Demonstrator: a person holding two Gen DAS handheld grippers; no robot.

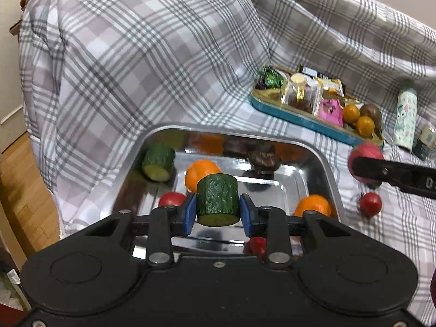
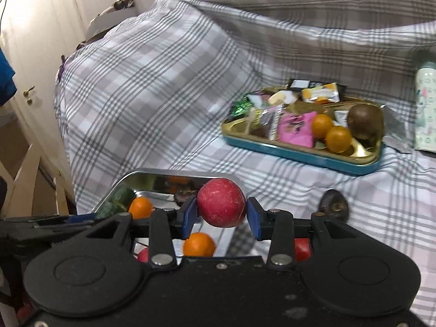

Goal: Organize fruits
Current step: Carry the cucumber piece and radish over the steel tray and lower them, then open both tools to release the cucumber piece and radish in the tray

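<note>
My left gripper (image 1: 218, 209) is shut on a green cucumber chunk (image 1: 217, 199) and holds it above the steel tray (image 1: 325, 163). The tray holds another cucumber chunk (image 1: 158, 161), two oranges (image 1: 201, 173), small red tomatoes (image 1: 171, 199) and a dark mangosteen (image 1: 263, 160). My right gripper (image 2: 221, 212) is shut on a red apple (image 2: 221, 202) just above the tray's (image 2: 128, 177) right edge; it also shows in the left wrist view (image 1: 365, 160). A red tomato (image 1: 370, 204) and a dark fruit (image 2: 333, 204) lie on the cloth beside the tray.
A teal and gold tin (image 2: 308, 155) at the back right holds wrapped sweets, two small oranges (image 2: 331, 133) and a brown kiwi (image 2: 365, 121). A patterned bottle (image 1: 406, 120) stands further right. Checked cloth covers the table and a raised mound behind. A white door is at left.
</note>
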